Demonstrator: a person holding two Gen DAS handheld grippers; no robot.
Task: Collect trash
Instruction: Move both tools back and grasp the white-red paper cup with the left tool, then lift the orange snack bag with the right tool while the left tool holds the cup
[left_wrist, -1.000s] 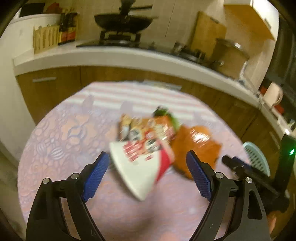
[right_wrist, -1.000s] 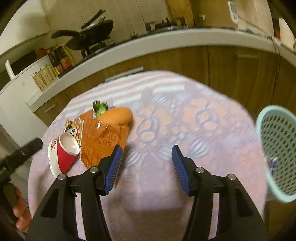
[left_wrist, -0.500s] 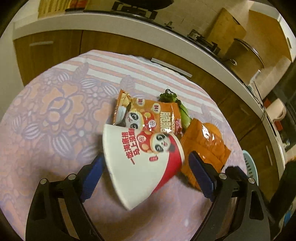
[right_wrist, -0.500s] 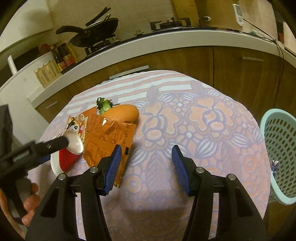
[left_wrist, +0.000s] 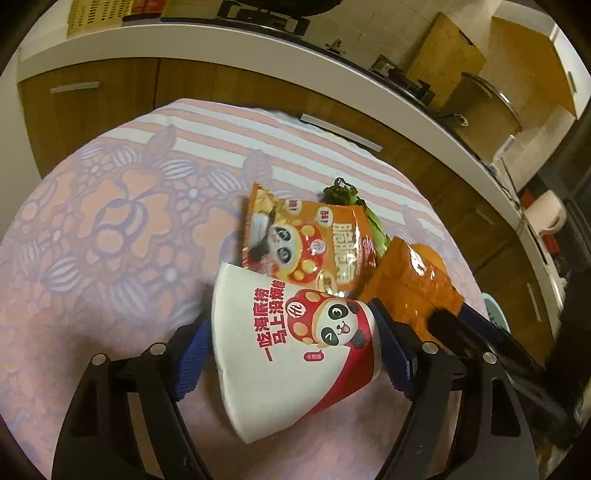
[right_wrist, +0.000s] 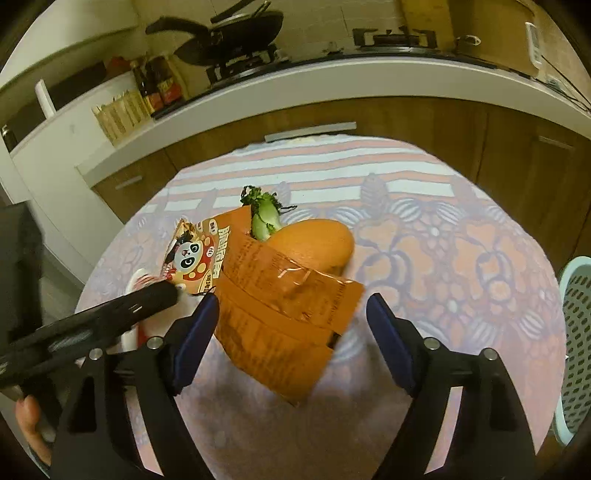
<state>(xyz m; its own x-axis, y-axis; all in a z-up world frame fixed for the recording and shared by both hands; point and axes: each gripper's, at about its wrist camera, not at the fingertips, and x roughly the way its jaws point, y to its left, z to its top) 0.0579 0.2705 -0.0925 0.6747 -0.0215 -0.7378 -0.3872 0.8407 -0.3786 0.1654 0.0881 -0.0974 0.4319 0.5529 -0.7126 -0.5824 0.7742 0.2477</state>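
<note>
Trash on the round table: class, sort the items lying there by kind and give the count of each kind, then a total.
Paper cups: 1, the red and white cup lying between the left fingers.
Snack wrappers: 2, the panda wrapper and the plain orange wrapper.
Vegetable scraps: 1, the leafy green scrap.
Orange rounded item, kind unclear: 1.
Total: 5

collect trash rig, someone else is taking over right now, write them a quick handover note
Left gripper: jaws close around the paper cup, which lies on its side on the table; contact looks made or nearly so, not clearly clamped.
Right gripper: open, empty, straddling the near edge of the orange wrapper.
Also on the table: panda snack bag, green vegetable scrap, orange rounded item under the wrapper.
Mesh basket: beside the table, on the right.
Done: nothing visibly binned yet.
Left: grip and lift the cup, then everything else, into the basket.
</note>
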